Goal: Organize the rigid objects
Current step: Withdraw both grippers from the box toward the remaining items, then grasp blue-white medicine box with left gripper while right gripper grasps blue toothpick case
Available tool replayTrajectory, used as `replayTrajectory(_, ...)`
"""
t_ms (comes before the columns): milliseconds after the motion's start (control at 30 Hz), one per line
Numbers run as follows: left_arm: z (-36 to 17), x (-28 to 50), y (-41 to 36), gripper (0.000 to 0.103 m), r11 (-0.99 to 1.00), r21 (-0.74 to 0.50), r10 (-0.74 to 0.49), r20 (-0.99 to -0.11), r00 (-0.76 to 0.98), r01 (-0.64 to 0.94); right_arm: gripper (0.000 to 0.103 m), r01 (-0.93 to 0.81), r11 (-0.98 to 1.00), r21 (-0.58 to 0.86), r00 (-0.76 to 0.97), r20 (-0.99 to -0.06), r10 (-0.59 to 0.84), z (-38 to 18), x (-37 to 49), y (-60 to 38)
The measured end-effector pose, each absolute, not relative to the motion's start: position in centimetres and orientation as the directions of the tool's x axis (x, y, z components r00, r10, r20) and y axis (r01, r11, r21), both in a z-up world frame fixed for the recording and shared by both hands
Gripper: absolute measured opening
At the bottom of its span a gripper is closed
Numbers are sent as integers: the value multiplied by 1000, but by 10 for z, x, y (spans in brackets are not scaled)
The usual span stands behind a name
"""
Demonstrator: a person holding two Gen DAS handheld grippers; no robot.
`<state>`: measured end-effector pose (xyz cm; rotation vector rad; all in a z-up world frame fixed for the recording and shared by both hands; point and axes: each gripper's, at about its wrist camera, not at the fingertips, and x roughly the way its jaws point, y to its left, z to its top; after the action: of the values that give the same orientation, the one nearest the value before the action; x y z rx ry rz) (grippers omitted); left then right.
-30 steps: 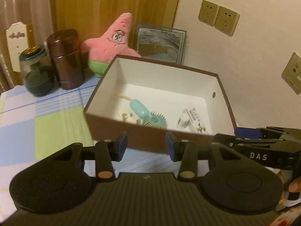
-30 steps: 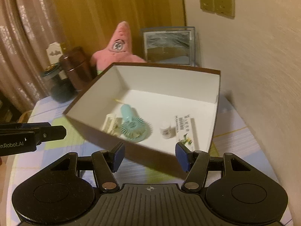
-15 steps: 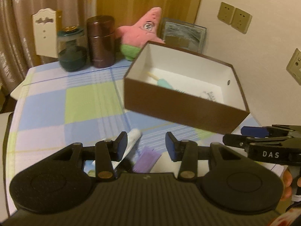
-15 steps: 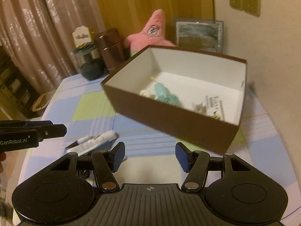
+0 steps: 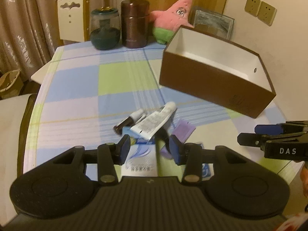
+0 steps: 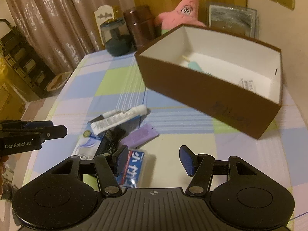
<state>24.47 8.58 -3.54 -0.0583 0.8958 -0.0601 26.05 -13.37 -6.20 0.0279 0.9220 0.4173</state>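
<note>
A loose pile lies on the checked tablecloth: a white tube (image 5: 154, 121), a dark slim bottle (image 5: 128, 122), a white and blue carton (image 5: 140, 157), a black item (image 5: 163, 134) and a purple pack (image 5: 183, 130). My left gripper (image 5: 150, 148) hangs open just above the carton, touching nothing. My right gripper (image 6: 155, 159) is open too, its left finger over a blue packet (image 6: 134, 167). The brown box (image 6: 211, 92) stands behind, with a teal brush (image 6: 194, 66) inside it. Each gripper shows at the edge of the other's view: the right gripper (image 5: 256, 133) and the left gripper (image 6: 55, 128).
At the table's back stand a dark glass jar (image 5: 105, 32), a brown canister (image 5: 134, 23), a pink star plush (image 5: 173, 19) and a framed mirror (image 5: 211, 22). A wall rises right of the box. The table's left edge (image 5: 36, 104) drops to a chair and the floor.
Both grippers have drawn back from the brown box toward the near side of the table and tipped down, so the pile of loose items has come into view. The jaws' width is unchanged.
</note>
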Motion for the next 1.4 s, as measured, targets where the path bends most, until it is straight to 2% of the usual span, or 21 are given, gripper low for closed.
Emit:
replayTrajectory(600,-72,228,104,43,996,-81,-84,-828,555,30,59,-385,903,192,450,-815,366,-99,254,-94)
replayTrajectory(967,-85,234,101,54,993,-88,-114,-834,540,75,59,-391,902,185,420,-836,354,-114,256,-80)
replayTrajectory(1400,-111,254,101,60,990,-66,-120,-857,502,124,60,-346,922,172,384,-871,306,-148,270,-68)
